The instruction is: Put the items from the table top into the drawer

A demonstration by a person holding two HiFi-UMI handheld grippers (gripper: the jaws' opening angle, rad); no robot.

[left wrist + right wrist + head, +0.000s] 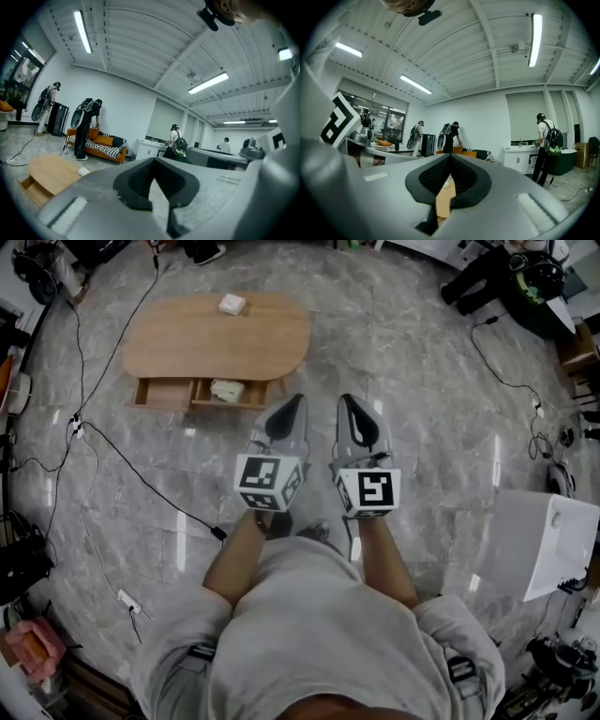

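Both left gripper (296,407) and right gripper (349,407) are closed, empty; part one's jaws early, then approach table (187,343) squarely for the item (232,304), perhaps a box.

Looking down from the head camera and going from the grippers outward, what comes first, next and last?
The left gripper and right gripper, side by side → open drawer → pale item inside it → wooden table → small white item near the table's far edge.
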